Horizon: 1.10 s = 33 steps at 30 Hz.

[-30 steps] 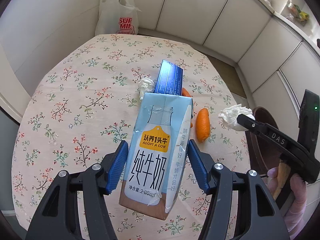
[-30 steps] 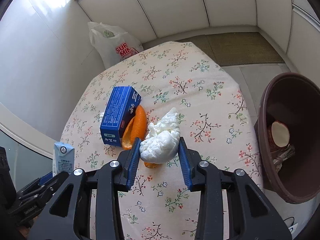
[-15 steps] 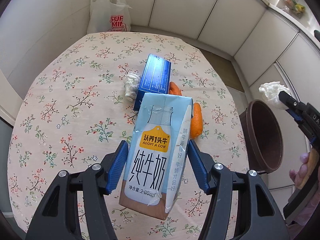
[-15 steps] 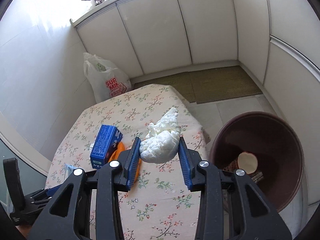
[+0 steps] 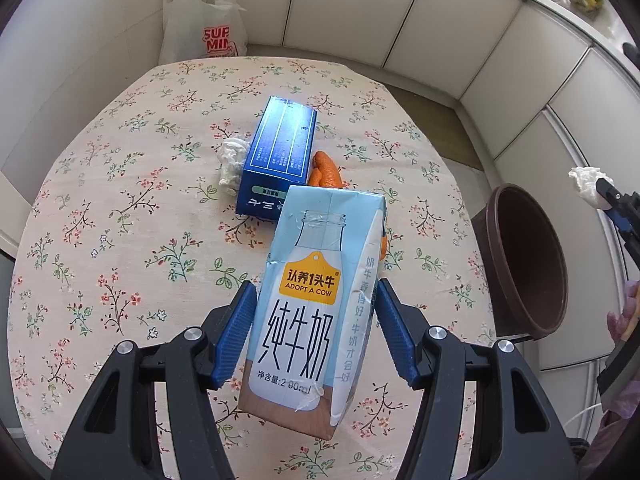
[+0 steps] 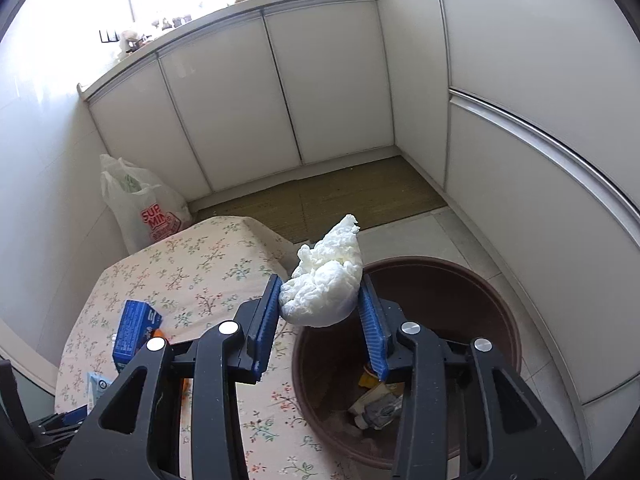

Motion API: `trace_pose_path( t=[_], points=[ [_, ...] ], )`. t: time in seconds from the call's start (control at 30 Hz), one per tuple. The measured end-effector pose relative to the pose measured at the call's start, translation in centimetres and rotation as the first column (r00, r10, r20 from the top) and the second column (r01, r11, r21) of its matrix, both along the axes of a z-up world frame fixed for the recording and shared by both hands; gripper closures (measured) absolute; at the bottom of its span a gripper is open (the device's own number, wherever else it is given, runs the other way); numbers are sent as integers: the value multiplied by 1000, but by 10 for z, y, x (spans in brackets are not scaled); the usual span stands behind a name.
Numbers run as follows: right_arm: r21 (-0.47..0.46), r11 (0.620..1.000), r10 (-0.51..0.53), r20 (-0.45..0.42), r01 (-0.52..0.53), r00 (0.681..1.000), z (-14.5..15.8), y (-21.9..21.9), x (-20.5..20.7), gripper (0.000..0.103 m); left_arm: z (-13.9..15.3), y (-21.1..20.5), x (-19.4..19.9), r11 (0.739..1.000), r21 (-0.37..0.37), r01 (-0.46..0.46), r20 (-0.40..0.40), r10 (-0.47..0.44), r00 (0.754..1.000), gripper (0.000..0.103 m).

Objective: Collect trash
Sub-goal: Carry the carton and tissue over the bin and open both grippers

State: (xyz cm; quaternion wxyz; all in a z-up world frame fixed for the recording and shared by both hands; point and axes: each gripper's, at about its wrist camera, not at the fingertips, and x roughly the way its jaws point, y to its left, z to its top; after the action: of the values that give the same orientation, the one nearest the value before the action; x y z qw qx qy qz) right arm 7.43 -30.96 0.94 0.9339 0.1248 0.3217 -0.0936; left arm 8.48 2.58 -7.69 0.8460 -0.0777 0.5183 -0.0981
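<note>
My left gripper is shut on a light-blue milk carton and holds it above the floral table. My right gripper is shut on a crumpled white tissue wad, above the near rim of the brown trash bin; the wad also shows in the left wrist view, above the bin. On the table lie a blue box, orange peel and another tissue wad.
A white plastic shopping bag stands beyond the table's far edge. White cabinets line the walls. The bin holds several scraps. A brown floor mat lies behind the table.
My right gripper has carried the tissue wad off the table rightward and now holds it above the bin. My left gripper with the carton has pulled back a little.
</note>
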Motion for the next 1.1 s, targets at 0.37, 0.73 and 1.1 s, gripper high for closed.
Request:
trace_pose_path(
  t=[0.37,0.73,1.1],
  points=[
    [-119,978,-168,58,174,984,9,-35,-24,17,6,-35,0,999,-31,27,38,-26,999,43],
    [-236,908,-330,103,345,938,13,-67,-42,7,38,-114,4,978,-176,112,110,-93,990,43],
    [-136,893,-427,50,430,903,8,-111,-57,7,51,-214,11,958,-174,228,95,-214,972,42]
  ],
)
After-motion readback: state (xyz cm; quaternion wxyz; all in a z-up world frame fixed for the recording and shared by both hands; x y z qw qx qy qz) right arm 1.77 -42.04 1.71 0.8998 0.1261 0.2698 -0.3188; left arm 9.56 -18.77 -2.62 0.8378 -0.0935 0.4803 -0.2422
